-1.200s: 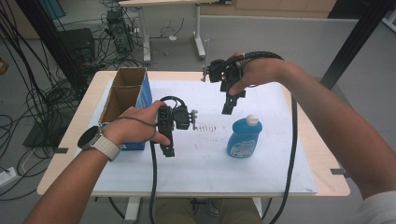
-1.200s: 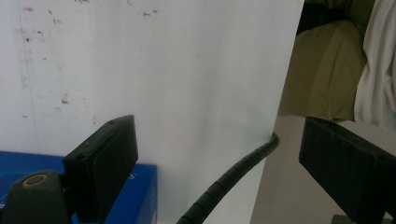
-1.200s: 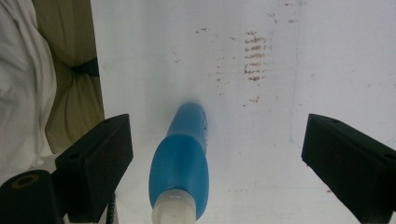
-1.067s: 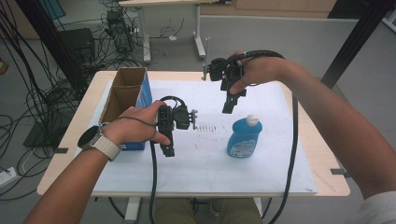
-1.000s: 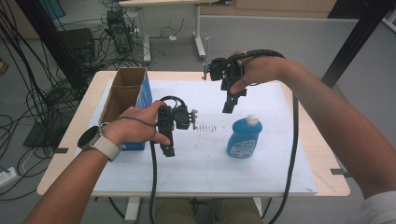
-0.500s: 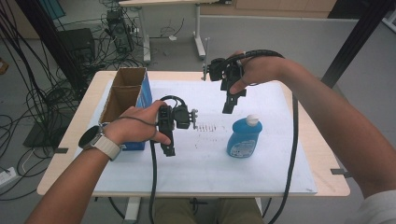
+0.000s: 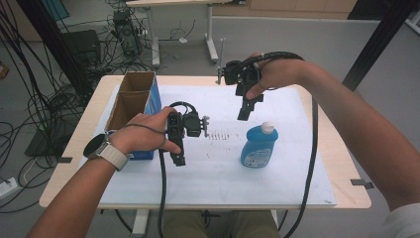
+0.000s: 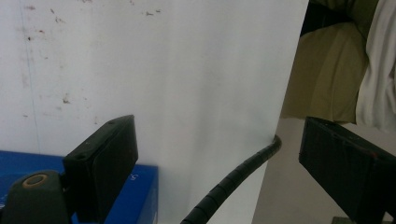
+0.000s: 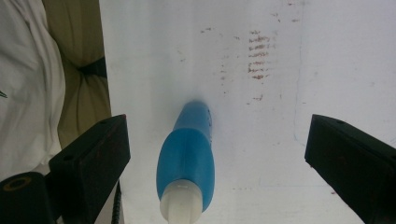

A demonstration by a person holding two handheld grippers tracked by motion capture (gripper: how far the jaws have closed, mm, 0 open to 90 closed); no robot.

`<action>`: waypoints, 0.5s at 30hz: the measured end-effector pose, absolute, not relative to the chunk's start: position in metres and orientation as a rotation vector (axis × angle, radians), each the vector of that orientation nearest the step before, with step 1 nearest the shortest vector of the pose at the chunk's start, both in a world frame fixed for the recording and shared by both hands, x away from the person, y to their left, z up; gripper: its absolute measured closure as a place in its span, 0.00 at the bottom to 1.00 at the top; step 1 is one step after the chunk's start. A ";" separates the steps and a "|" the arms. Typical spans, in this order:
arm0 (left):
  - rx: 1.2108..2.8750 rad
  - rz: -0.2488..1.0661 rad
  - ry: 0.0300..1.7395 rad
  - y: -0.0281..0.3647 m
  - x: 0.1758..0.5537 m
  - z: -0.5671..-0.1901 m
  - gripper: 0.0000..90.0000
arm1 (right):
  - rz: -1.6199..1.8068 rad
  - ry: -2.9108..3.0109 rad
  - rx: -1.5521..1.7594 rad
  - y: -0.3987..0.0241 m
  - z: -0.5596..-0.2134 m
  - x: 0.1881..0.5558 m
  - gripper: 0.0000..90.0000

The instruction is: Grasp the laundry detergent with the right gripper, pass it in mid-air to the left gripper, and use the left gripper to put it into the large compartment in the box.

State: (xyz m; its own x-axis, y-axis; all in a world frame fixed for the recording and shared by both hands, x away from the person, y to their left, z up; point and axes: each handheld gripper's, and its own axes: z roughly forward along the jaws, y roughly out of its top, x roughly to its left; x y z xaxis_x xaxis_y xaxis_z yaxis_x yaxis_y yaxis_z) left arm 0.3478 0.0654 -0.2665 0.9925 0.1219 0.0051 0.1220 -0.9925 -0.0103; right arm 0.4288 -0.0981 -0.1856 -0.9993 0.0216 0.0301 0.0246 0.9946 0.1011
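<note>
Here your right tool point(image 7: 246, 110) hangs tilted above the smooth blue plastic bottle point(image 7: 259, 146), jaws wide, empty; your left tool point(image 7: 177, 157), beside the bottle, gapes too.

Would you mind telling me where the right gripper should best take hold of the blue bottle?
Probably on the shoulder just below the white cap, coming from above. The blue bottle stands upright on the white mat, and the right gripper hangs over it with jaws open either side. The body looks flattened, so closing across its narrow faces should sit firmer.
</note>
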 end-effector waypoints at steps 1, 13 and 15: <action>-3.132 -0.011 -0.196 0.066 0.348 -0.267 0.13 | -0.159 -3.108 -0.038 -0.099 -0.185 0.428 0.07; -3.122 -0.005 -0.194 0.064 0.347 -0.267 0.13 | -0.181 -3.107 -0.057 -0.116 -0.174 0.420 0.06; -3.122 -0.008 -0.195 0.064 0.347 -0.266 0.13 | -0.183 -3.108 -0.055 -0.118 -0.174 0.420 0.06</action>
